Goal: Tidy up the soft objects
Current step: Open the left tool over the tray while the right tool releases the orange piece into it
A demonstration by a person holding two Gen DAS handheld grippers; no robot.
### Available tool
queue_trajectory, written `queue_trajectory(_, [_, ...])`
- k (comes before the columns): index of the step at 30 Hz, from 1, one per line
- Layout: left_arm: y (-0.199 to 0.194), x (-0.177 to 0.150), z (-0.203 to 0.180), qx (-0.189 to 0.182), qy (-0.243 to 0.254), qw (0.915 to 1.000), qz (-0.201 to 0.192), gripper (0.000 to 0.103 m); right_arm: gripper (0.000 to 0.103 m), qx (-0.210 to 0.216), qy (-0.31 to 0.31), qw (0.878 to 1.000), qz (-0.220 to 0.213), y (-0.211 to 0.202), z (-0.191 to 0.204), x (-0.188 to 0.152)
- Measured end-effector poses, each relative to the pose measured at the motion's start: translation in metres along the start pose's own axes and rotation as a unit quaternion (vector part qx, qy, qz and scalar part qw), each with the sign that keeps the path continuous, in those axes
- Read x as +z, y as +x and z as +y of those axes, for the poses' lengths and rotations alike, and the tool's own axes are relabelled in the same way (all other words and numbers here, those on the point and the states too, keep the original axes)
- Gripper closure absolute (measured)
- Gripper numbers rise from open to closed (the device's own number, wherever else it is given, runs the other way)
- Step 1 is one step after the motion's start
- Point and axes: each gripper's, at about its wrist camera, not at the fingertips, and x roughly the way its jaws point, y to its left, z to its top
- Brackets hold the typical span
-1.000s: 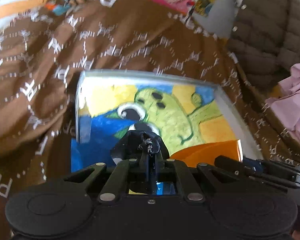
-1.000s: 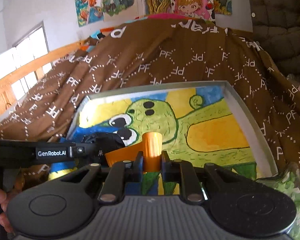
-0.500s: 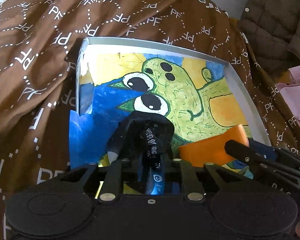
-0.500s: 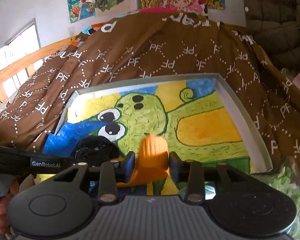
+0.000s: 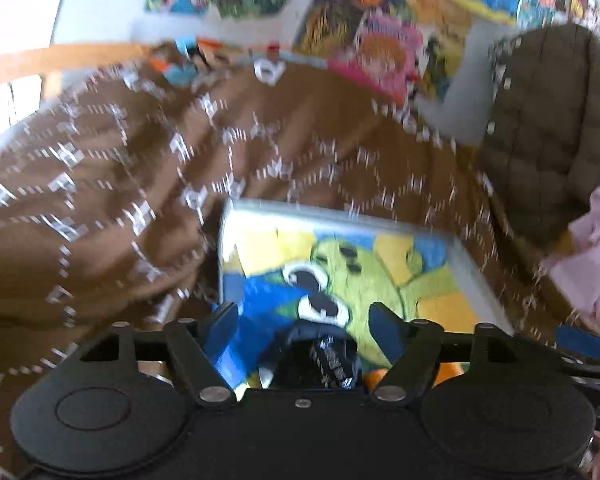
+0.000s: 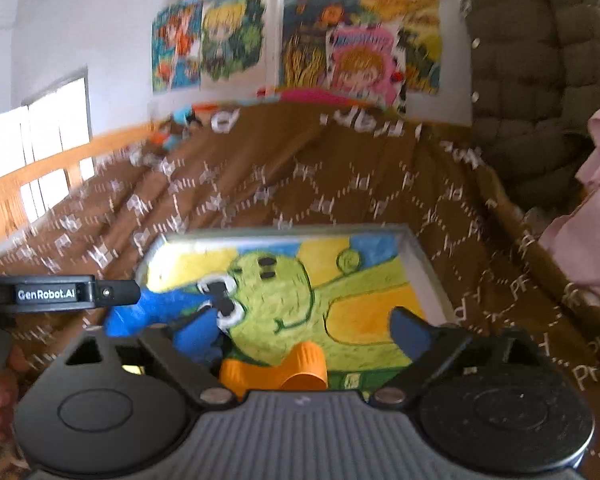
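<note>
Nearest the left wrist camera, the left hand-held gripper [image 5: 304, 322] is spreading its jaws, and a black soft item [image 5: 320, 360] lies loose between them at 6 o'clock. The right hand-held gripper [image 6: 304, 330] is likewise spreading wide, with an orange soft item [image 6: 284, 372] lying free at 6 o'clock. Both items rest in a shallow tray [image 6: 424, 272] with a green cartoon picture. Beyond, at 12 o'clock, a brown patterned blanket [image 6: 300, 168] covers the bed. A quilted jacket [image 6: 536, 80] hangs at 2 o'clock.

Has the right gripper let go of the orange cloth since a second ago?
Yes. The right gripper was clamped on the orange cloth; now its jaws are opening, clear of it, and the cloth lies in the box.
</note>
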Motion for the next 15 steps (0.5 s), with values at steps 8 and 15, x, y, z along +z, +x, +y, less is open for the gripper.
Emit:
queue_trajectory(8, [-0.074, -0.005, -0.014, 0.015, 0.036, 0.9957, -0.084, 0.001, 0.000, 0.009, -0.021, 0.997, -0.080, -0.079, 0.003, 0.010])
queue_trajectory(15, [-0.125, -0.020, -0.029, -0.018, 0.070, 0.9914, -0.110, 0.001, 0.000, 0.010, -0.019, 0.996, -0.084, -0.138, -0.005, 0.009])
